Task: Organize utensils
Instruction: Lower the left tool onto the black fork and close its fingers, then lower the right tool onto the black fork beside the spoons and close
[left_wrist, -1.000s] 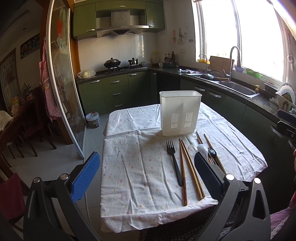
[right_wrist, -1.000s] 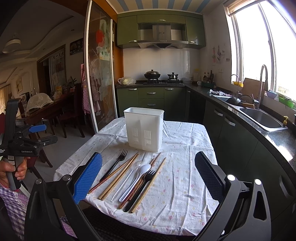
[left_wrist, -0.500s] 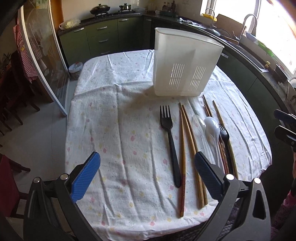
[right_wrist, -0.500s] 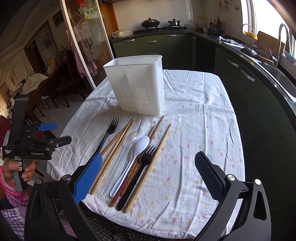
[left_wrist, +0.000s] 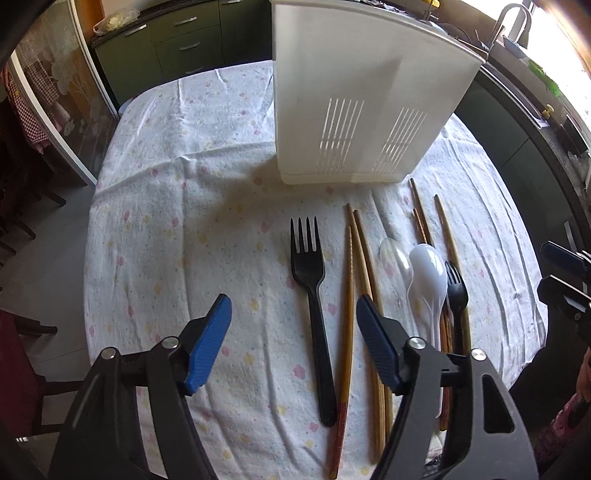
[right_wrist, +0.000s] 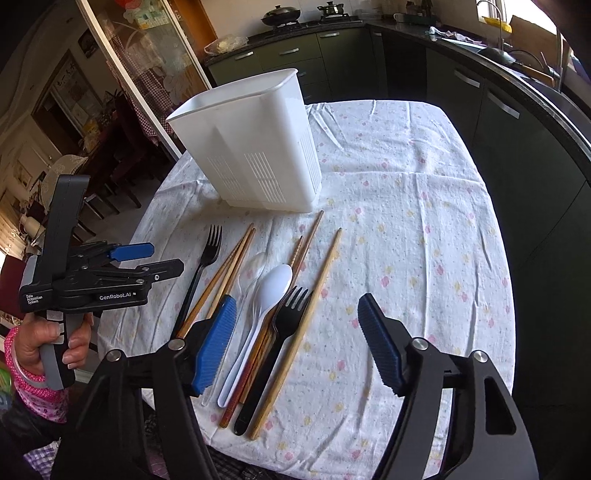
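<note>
Both tongs hang over the near edge of the counter with their blue pads spread apart and nothing between them. Left tongs (left_wrist: 293, 345) sit low in the frame of their own view, straddling the handle of the black fork (left_wrist: 314, 306) and the red-tipped chopstick (left_wrist: 345, 332) just beside it. Right tongs (right_wrist: 297, 341) hover at the bottom of their view above the other cluster: the white spoon (right_wrist: 258, 325), a second black fork (right_wrist: 273, 343) and a pale chopstick (right_wrist: 299, 332) lying slantwise, all touching or overlapping. A clear spoon (right_wrist: 247, 280) lies just left of the white one. Utensils rest flat on the floral cloth (right_wrist: 406, 229) that covers the counter. Beyond them, in the upper middle of the frame, the white slotted utensil holder (right_wrist: 255, 147) stands upright, apart from the chopstick tips.
</note>
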